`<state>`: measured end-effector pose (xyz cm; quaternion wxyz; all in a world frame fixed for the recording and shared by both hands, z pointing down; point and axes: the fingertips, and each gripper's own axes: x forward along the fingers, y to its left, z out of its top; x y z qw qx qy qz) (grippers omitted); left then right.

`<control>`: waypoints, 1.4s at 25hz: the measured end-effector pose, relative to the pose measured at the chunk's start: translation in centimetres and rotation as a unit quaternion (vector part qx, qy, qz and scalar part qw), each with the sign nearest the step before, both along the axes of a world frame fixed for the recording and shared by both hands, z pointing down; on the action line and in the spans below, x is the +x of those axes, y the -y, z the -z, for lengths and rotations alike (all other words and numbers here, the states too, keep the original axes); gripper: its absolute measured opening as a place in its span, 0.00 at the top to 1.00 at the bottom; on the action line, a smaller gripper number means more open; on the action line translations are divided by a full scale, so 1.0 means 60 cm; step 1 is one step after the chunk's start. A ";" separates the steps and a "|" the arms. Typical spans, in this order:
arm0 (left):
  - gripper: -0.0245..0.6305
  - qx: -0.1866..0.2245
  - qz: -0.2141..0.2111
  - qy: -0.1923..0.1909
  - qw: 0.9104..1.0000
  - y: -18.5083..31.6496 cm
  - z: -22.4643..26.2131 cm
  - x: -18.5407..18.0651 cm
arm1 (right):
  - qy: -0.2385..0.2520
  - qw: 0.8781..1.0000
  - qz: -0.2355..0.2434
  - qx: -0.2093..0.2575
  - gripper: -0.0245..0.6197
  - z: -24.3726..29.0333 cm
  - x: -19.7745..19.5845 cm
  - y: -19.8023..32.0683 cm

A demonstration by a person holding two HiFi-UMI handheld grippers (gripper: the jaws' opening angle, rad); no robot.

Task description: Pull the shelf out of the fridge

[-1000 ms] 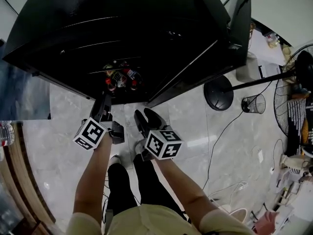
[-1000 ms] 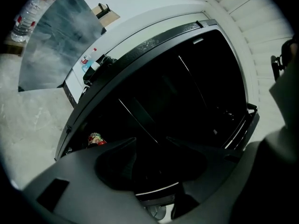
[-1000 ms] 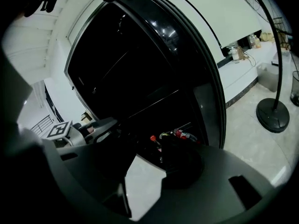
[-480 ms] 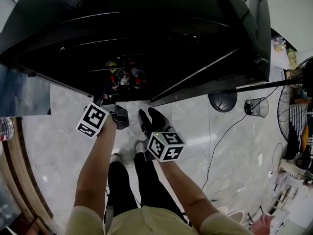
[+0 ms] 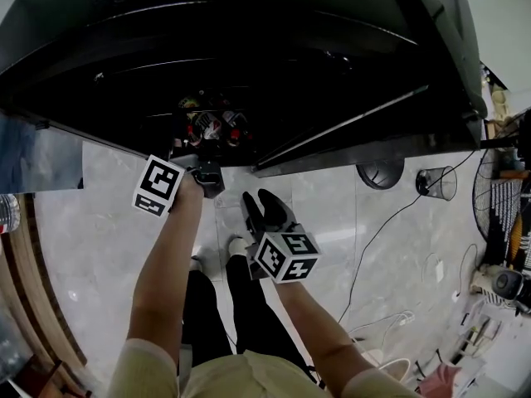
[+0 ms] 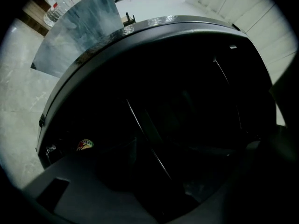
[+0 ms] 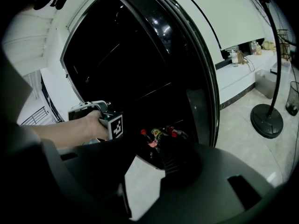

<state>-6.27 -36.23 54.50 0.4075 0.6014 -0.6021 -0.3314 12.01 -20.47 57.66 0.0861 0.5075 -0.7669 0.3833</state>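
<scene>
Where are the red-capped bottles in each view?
Head view: bottles sit upper centre, low inside the fridge.
Left gripper view: mostly too dark to tell; only a coloured label shows at lower left, likely on one of them.
Right gripper view: just below centre, at the bottom of the dark opening.
Shared landmark: the black fridge's open front, which is in all three views.

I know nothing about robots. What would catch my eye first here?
A big black fridge fills the top of the head view, open and dark inside, with red-capped bottles low at its front. Below, a person holds two grippers with square-marker cubes: the left gripper is at the fridge's opening, the right gripper apart from it over the pale floor.
</scene>
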 end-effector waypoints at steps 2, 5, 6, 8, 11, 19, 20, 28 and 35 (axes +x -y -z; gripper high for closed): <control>0.69 -0.001 0.010 -0.010 1.000 0.008 -0.003 -0.005 | -0.001 1.000 -0.002 -0.004 0.70 -0.006 0.004 -0.003; 0.69 0.005 0.028 -0.023 0.999 0.020 -0.004 -0.013 | -0.002 1.000 -0.003 -0.010 0.70 -0.013 0.009 -0.008; 0.69 0.008 0.036 -0.028 0.999 0.023 -0.004 -0.015 | -0.002 1.000 -0.003 -0.011 0.71 -0.015 0.010 -0.010; 0.69 0.015 0.054 -0.043 0.998 0.028 -0.003 -0.019 | -0.002 1.000 -0.003 -0.013 0.71 -0.017 0.011 -0.012; 0.69 0.021 0.071 -0.063 0.995 0.037 -0.006 -0.021 | -0.003 1.000 -0.002 -0.015 0.71 -0.019 0.010 -0.017; 0.69 0.023 0.031 -0.050 0.998 0.067 -0.009 -0.018 | -0.003 1.000 -0.010 -0.018 0.71 -0.027 0.018 -0.021; 0.70 0.020 0.024 -0.044 0.999 0.071 -0.008 -0.018 | -0.003 1.000 -0.009 -0.018 0.71 -0.027 0.017 -0.022; 0.81 -0.008 0.011 -0.045 0.999 0.085 -0.020 -0.023 | -0.003 1.000 -0.009 -0.021 0.71 -0.033 0.017 -0.027; 0.87 -0.003 0.010 -0.039 0.999 0.086 -0.013 -0.022 | -0.005 1.000 -0.011 -0.025 0.72 -0.036 0.019 -0.034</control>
